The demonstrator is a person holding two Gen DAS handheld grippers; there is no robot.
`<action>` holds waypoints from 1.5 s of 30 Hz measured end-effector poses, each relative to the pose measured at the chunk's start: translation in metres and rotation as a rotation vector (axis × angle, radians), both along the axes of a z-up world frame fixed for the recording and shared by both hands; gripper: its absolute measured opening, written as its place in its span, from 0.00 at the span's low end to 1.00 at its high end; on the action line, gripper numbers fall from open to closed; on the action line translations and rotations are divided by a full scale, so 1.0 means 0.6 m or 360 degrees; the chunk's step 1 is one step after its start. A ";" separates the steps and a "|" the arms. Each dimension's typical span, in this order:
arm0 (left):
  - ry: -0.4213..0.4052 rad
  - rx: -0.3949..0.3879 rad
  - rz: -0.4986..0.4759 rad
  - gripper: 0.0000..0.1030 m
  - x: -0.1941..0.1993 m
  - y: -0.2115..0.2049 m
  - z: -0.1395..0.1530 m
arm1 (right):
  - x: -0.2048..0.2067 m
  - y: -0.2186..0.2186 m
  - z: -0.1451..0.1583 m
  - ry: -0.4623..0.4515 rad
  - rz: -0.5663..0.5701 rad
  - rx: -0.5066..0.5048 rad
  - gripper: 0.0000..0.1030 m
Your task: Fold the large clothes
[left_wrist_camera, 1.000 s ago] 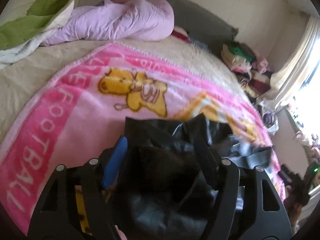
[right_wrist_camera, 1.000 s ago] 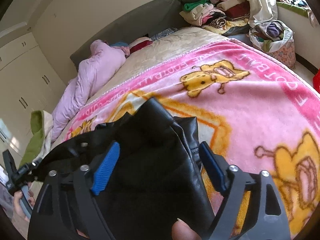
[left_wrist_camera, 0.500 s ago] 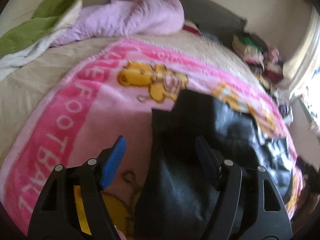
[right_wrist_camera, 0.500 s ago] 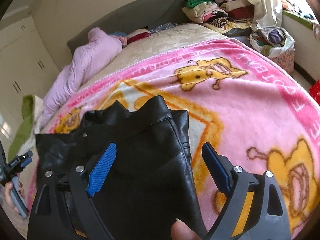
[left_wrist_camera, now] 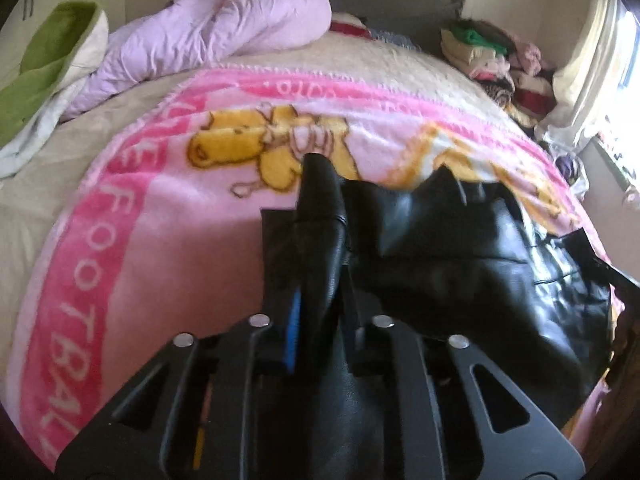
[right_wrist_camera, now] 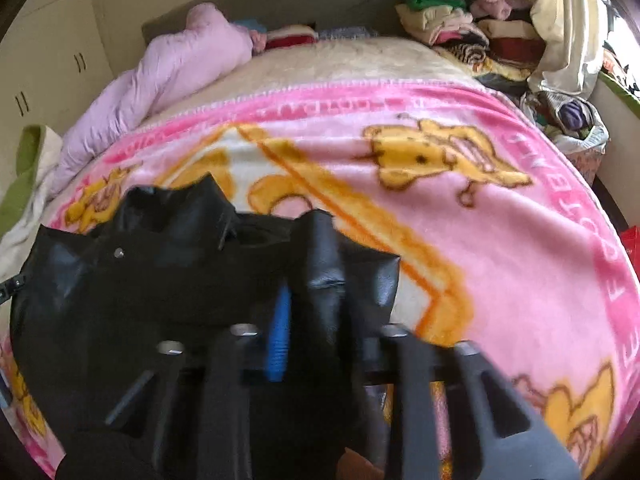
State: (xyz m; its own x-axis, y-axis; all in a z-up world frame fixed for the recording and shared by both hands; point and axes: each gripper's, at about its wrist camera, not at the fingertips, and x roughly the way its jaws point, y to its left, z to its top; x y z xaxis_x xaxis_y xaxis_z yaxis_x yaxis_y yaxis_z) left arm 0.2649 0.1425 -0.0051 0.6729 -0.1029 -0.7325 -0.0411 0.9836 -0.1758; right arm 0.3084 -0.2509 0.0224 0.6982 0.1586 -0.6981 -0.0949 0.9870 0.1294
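A black leather jacket [left_wrist_camera: 460,256] lies crumpled on a pink cartoon blanket [left_wrist_camera: 132,240] spread over a bed. In the left wrist view, my left gripper [left_wrist_camera: 320,304] is closing its jaws on a raised fold at the jacket's left edge, and the leather is pinched between the blue pads. The right wrist view shows the same jacket [right_wrist_camera: 140,280] with my right gripper [right_wrist_camera: 312,312] closing on a raised fold at its right edge, pads pressed against the leather. The rest of the jacket sags between the two grips.
A lilac quilt [left_wrist_camera: 216,36] and a green-and-white blanket [left_wrist_camera: 44,76] lie at the head of the bed. Stacked clothes [right_wrist_camera: 460,28] and a full bag [right_wrist_camera: 568,116] stand beyond the bed's right side. White cupboards [right_wrist_camera: 44,64] line the left wall.
Both grippers went from wide open over the jacket to clamped on folds of it. Both hands sank a little, and the jacket now lies more spread out between them.
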 end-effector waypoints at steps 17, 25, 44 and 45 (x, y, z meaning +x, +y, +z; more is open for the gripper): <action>-0.0169 0.0132 0.0064 0.06 0.049 -0.029 0.018 | 0.038 -0.059 0.001 -0.0013 -0.0256 0.0321 0.15; -0.0053 0.0125 0.0097 0.13 0.072 -0.018 -0.021 | 0.057 -0.052 -0.046 0.0089 -0.0334 0.0231 0.17; -0.0077 0.0292 0.0114 0.51 0.036 -0.029 0.006 | 0.018 -0.065 -0.033 0.0138 -0.0392 0.0172 0.61; -0.0084 0.0294 0.0113 0.53 0.030 -0.028 0.011 | 0.010 -0.066 -0.029 0.0132 -0.0386 0.0178 0.61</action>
State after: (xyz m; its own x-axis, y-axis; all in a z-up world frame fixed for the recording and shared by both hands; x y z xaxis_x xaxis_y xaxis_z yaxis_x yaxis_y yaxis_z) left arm 0.2832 0.1256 0.0016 0.7118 0.0786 -0.6979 -0.1067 0.9943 0.0033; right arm 0.3144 -0.2907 0.0050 0.6663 0.0733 -0.7421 0.1578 0.9588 0.2364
